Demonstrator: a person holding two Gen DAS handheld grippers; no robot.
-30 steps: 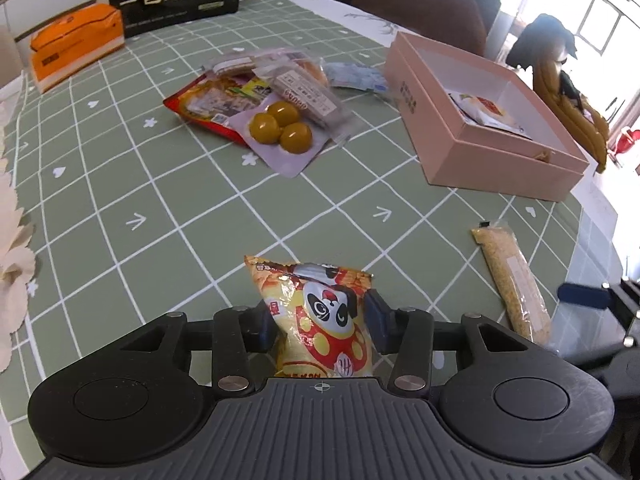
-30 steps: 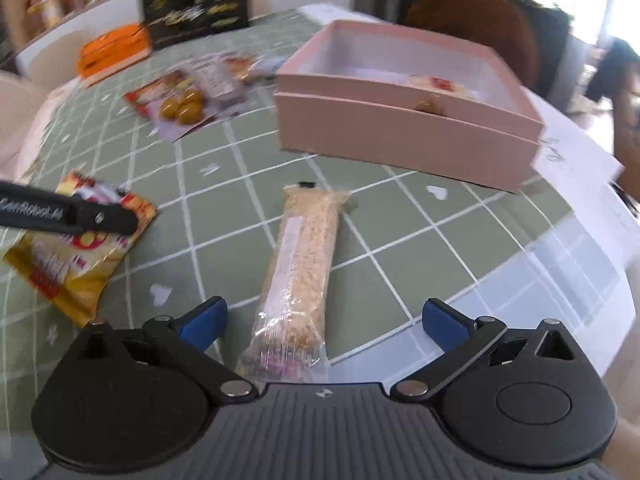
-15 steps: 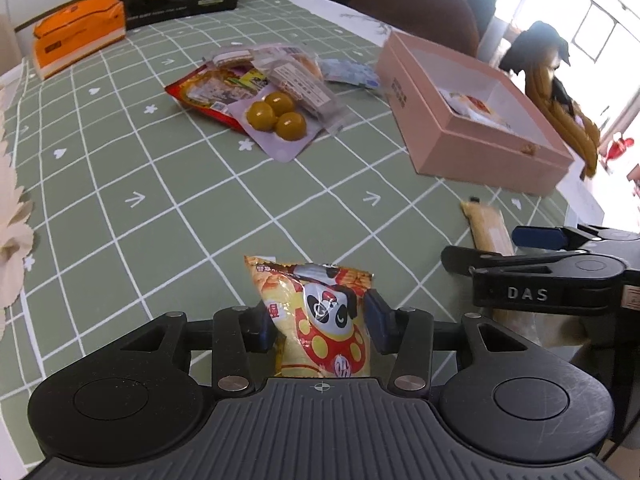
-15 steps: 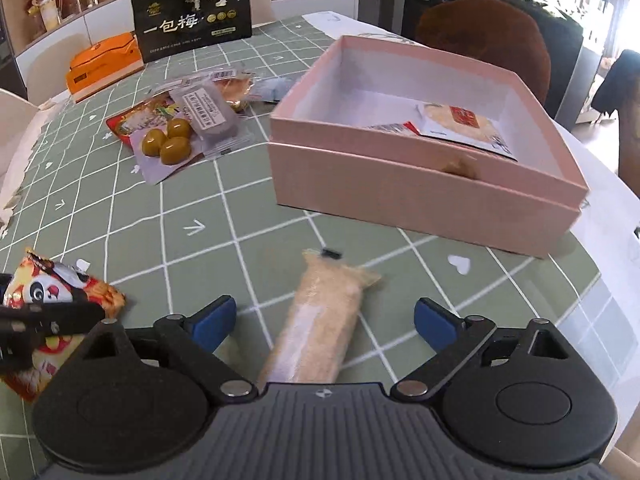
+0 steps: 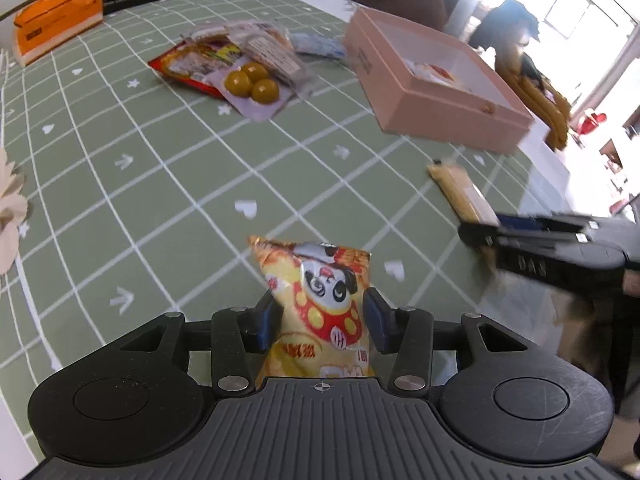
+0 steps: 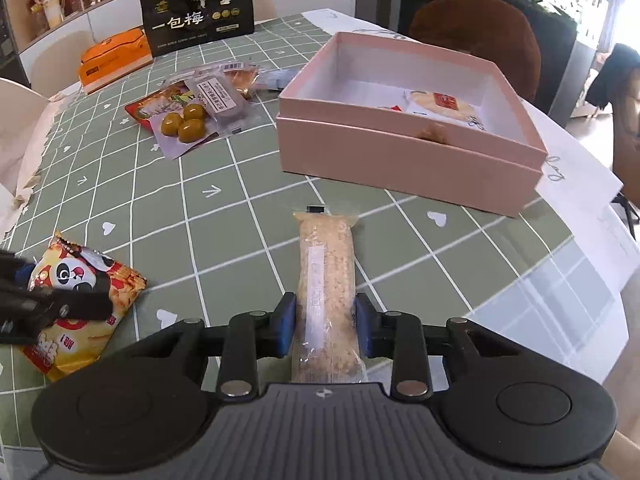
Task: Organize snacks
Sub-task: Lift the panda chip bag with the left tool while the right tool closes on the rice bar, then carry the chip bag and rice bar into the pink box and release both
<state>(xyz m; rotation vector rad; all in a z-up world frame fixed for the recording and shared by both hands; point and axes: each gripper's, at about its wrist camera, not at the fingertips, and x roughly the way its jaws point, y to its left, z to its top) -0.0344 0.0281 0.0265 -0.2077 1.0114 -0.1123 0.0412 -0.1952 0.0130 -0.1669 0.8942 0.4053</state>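
A snack pile (image 6: 192,112) lies beside the pink box (image 6: 404,160), nothing between.

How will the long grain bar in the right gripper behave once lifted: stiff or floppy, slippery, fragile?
The grain bar probably stays fairly stiff: it lies straight ahead of the right gripper, showing no sag. Its glossy clear wrapper may slip, with the jaws pinching only the near end. The pressed grains look crumbly, so a hard squeeze might break it.
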